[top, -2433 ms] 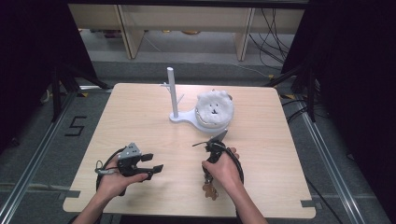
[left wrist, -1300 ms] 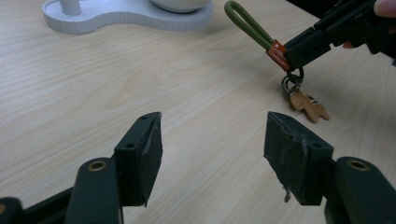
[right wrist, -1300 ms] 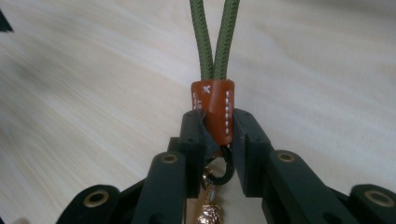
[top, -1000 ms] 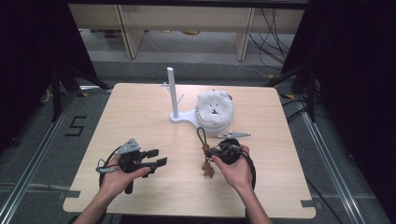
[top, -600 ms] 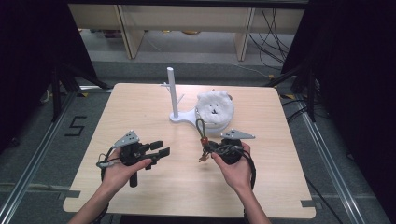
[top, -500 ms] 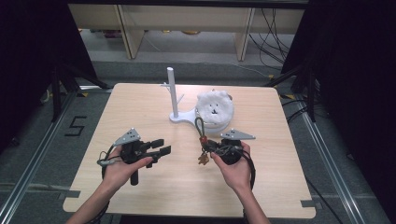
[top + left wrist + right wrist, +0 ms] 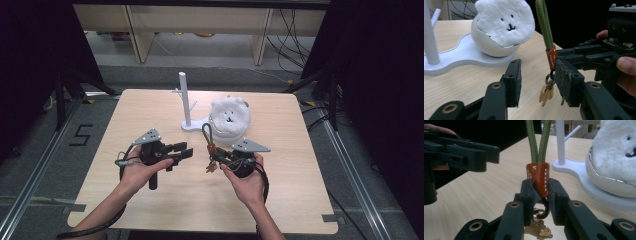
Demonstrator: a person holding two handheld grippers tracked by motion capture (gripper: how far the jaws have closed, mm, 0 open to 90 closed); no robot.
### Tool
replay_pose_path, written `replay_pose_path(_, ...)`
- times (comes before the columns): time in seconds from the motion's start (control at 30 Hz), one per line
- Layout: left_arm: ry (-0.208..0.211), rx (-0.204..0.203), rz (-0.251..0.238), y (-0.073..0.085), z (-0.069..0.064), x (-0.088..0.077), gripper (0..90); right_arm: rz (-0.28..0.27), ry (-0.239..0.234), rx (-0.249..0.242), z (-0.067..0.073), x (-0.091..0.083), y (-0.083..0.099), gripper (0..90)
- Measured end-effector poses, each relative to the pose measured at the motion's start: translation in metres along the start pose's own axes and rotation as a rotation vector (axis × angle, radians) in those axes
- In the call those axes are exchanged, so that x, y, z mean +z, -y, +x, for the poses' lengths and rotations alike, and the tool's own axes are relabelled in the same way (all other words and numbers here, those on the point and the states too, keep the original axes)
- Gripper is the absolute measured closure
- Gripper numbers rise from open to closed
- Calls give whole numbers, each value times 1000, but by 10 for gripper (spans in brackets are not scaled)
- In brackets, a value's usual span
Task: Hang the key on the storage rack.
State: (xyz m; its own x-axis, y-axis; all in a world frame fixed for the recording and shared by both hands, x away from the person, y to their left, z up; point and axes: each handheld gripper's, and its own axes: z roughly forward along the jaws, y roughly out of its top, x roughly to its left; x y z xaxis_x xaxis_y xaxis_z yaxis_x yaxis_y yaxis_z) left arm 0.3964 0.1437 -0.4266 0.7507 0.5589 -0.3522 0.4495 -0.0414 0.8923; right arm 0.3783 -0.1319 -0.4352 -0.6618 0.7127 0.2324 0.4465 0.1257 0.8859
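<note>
Above the counter [image 7: 150, 200], the right gripper [image 7: 537, 192] has its fingers clamped on the orange tab of the green-looped keychain [image 7: 538, 178]. Just beside it, the left gripper [image 7: 181, 152] has been closing its fingers, which stand apart with nothing between them.

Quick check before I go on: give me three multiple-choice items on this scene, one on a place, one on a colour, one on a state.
1. The white stand is where, in the high view?
A. left of the plush bear
B. right of it
C. on the floor

2. The keychain's cord loop is:
A. blue
B. green
C. white

3. The right gripper is:
A. open, holding nothing
B. shut on the keychain's orange tab
C. lying on the table

A: the post rises left of the plush bear.
B: the cord is olive green.
B: the jaws pinch the orange tab.
</note>
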Motion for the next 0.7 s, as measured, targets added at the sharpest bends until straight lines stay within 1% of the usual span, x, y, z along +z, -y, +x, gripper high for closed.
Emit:
replay_pose_path(0.03,0,0,0,0,0,0,564,-8,6,-2,2,1,0,760)
replay_pose_path(0.07,9,-2,0,-2,-1,3,572,-8,1,-10,2,2,0,760)
replay_pose_path(0.1,9,-2,0,-2,-1,3,578,-8,1,-10,2,2,0,760)
replay_pose_path(0.13,14,-9,-7,-4,-2,4,578,-23,3,-31,2,3,-1,760)
replay_pose_path(0.17,18,-17,-17,-7,-1,6,591,-5,-15,-16,6,4,-2,760)
replay_pose_path(0.2,18,-17,-17,-7,-1,6,596,-5,-15,-16,6,4,-2,760)
replay_pose_path(0.27,24,-29,-34,-10,-1,7,610,-19,-25,-43,8,7,-2,760)
replay_pose_path(0.3,24,-29,-34,-10,-1,7,619,-19,-25,-43,8,7,-2,760)
replay_pose_path(0.33,26,-41,-45,-12,-1,9,629,-35,-25,-71,8,9,-2,760)
replay_pose_path(0.37,26,-41,-45,-12,-1,9,636,-35,-25,-71,8,9,-2,760)
replay_pose_path(0.4,33,-45,-47,-13,-1,10,644,-22,-28,-30,12,8,-2,760)
replay_pose_path(0.43,36,-48,-48,-13,-1,11,651,-19,-32,-15,14,8,-2,760)
replay_pose_path(0.5,46,-60,-51,-14,-1,13,669,-27,-30,-53,13,9,-2,760)
replay_pose_path(0.53,46,-60,-51,-14,-1,13,679,-38,-18,-77,12,10,-2,760)
replay_pose_path(0.57,48,-65,-51,-14,0,14,679,-38,-18,-77,12,10,-2,760)
replay_pose_path(0.6,58,-81,-50,-14,0,15,701,-18,-42,-42,15,10,-2,760)
replay_pose_path(0.63,58,-81,-50,-14,0,15,708,-18,-42,-42,15,10,-2,760)
replay_pose_path(0.67,63,-92,-44,-13,0,16,717,-21,-35,-53,14,11,-2,760)
replay_pose_path(0.7,71,-95,-43,-13,0,17,727,-17,-42,-43,15,11,-1,760)
